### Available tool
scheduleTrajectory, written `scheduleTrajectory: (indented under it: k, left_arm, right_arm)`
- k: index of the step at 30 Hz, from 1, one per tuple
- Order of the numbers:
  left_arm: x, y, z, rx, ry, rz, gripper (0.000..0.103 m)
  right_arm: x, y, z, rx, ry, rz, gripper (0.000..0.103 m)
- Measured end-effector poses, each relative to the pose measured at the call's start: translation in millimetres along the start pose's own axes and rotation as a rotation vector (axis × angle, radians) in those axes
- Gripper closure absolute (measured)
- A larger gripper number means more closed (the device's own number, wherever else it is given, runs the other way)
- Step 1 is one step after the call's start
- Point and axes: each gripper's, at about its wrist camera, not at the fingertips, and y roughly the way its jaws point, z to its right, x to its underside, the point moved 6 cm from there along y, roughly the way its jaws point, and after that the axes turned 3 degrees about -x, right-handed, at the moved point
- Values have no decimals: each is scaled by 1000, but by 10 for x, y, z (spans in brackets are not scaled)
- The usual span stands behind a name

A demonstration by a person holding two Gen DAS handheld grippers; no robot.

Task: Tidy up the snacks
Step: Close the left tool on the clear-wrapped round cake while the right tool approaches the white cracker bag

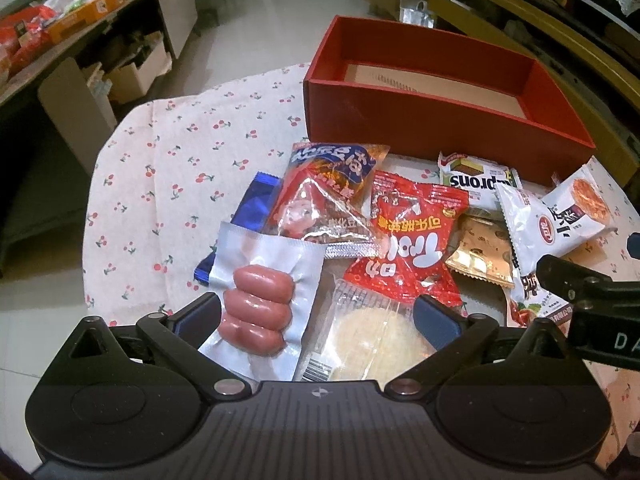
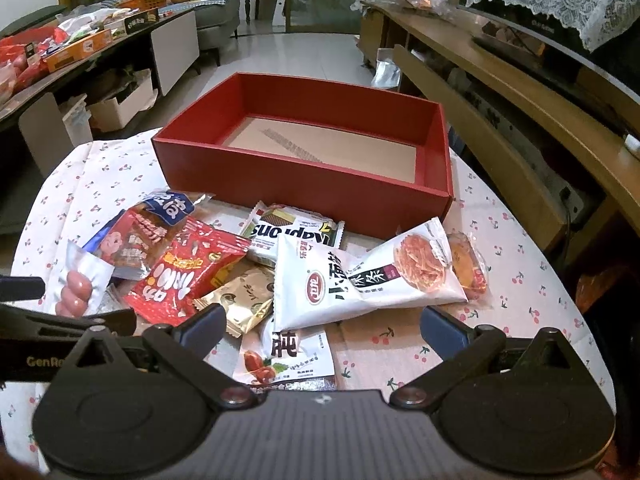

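A pile of snack packets lies on the cherry-print tablecloth (image 1: 168,152) in front of an empty red box (image 1: 436,120) (image 2: 304,184). My left gripper (image 1: 316,316) is open over a clear sausage pack (image 1: 256,308) and a pale round cake packet (image 1: 368,344), touching neither. A red packet (image 1: 412,244) (image 2: 188,276) and an orange-red packet (image 1: 332,196) lie just beyond. My right gripper (image 2: 320,324) hangs open above a white noodle-snack bag (image 2: 360,276) and a date packet (image 2: 284,360). The wafer packet (image 2: 292,232) sits by the box wall.
The right gripper's black body (image 1: 592,300) pokes in at the left wrist view's right edge. A cluttered side table (image 2: 80,44) stands far left, a wooden cabinet (image 2: 520,100) to the right. The round table's edge (image 2: 560,292) curves close on the right.
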Motion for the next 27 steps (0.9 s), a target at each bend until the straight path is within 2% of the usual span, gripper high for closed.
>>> scheduleTrajectory:
  k: [6, 11, 15, 21, 25, 27]
  left_arm:
    - [-7, -5, -37, 12, -7, -9, 0]
    - [44, -5, 39, 84, 26, -40, 0]
    - [130, 86, 179, 108, 64, -77, 0]
    - [208, 124, 277, 39, 170, -78, 0]
    - [225, 71, 196, 28, 167, -82, 10]
    - [214, 39, 161, 45, 152, -86, 19]
  right_arm:
    - [8, 5, 12, -3, 5, -10, 0]
    - [-6, -9, 40, -20, 21, -11, 0]
    - [-3, -9, 38, -38, 30, -19, 0]
    - [24, 27, 42, -33, 22, -40, 0]
    - [2, 36, 107, -39, 41, -51, 0]
    - [-15, 39, 187, -24, 62, -56, 0]
